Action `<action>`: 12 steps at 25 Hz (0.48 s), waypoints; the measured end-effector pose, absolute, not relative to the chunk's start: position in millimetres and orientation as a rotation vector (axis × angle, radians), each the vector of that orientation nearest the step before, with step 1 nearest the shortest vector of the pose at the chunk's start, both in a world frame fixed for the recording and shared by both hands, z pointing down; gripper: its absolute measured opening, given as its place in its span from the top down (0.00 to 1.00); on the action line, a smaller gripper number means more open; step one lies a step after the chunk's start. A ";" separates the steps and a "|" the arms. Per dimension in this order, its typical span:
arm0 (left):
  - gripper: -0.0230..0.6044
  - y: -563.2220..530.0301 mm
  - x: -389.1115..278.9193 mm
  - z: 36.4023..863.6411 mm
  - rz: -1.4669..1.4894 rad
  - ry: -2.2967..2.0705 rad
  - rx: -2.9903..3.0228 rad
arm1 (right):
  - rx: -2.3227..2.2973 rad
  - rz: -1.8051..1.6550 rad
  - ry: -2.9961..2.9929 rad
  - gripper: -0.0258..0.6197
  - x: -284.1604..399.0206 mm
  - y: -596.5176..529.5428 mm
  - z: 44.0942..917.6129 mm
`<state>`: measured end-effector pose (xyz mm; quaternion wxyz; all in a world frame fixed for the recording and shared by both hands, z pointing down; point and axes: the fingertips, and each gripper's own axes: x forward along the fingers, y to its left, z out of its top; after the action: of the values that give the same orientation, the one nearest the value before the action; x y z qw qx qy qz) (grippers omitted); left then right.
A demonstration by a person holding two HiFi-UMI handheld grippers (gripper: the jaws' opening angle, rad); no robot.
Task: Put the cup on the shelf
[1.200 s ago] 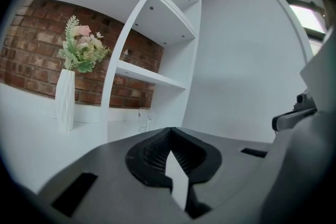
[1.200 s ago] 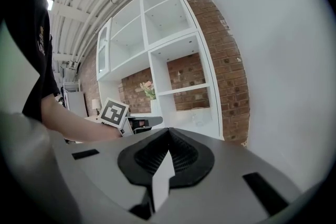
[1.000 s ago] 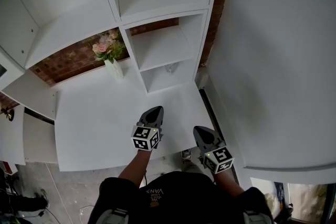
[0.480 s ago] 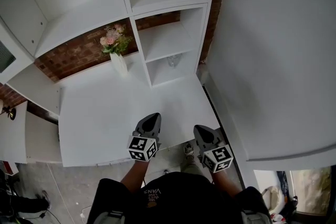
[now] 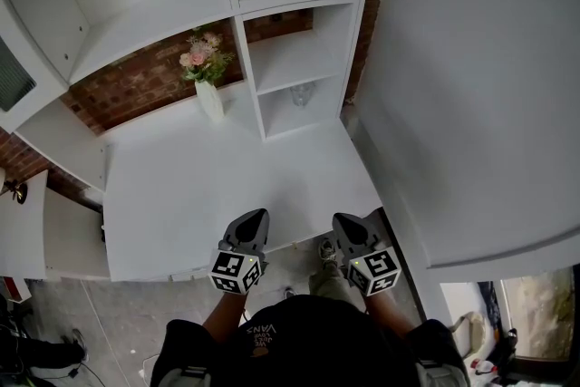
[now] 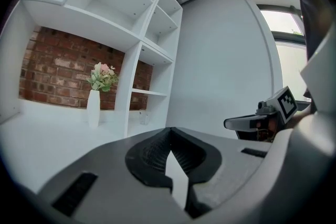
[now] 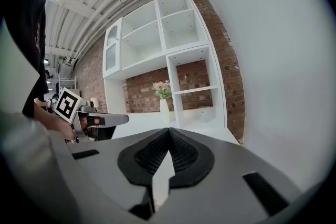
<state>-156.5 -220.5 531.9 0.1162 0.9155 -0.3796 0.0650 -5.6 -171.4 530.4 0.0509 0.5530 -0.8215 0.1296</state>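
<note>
Fingers of the left gripper (image 5: 256, 217) and of the right gripper (image 5: 343, 222) are pressed together, with nothing between them. Both grippers are held side by side at the near edge of the white desk (image 5: 195, 186). The clear cup (image 5: 302, 93) stands in the lowest compartment of the white shelf unit (image 5: 246, 59), well apart from both grippers. A white vase of flowers (image 5: 209, 98) stands on the desk just left of that compartment.

The only word I can read is "VANS", in white letters, upside down on my black shirt (image 5: 299, 342); the smaller print beside it is illegible.
</note>
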 end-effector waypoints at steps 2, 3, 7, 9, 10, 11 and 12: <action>0.95 -211.9 -165.0 533.1 0.200 -1.110 2.683 | 1.678 0.388 -2.501 0.96 -10.1 -167.4 530.9; 0.95 -208.0 -169.2 533.6 0.204 -1.113 2.684 | 1.675 0.385 -2.500 0.96 -12.1 -165.5 531.2; 0.95 -195.7 -182.7 535.8 0.215 -1.125 2.681 | 1.667 0.387 -2.489 0.96 -19.9 -158.3 533.3; 0.95 -193.0 -188.7 535.6 0.200 -1.139 2.672 | 1.655 0.389 -2.485 0.96 -25.0 -156.4 535.1; 0.95 -191.7 -191.8 535.9 0.192 -1.147 2.666 | 1.647 0.385 -2.487 0.96 -27.9 -155.6 535.6; 0.95 -190.0 -194.6 536.5 0.186 -1.153 2.660 | 1.639 0.378 -2.489 0.96 -30.8 -154.7 536.0; 0.95 -187.9 -197.1 537.4 0.185 -1.159 2.654 | 1.631 0.371 -2.492 0.96 -33.5 -153.7 536.4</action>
<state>-197.1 -187.9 537.4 0.1195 0.9080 -0.3965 0.0632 -33.5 -153.7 536.4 0.0700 0.5421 -0.8283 0.1233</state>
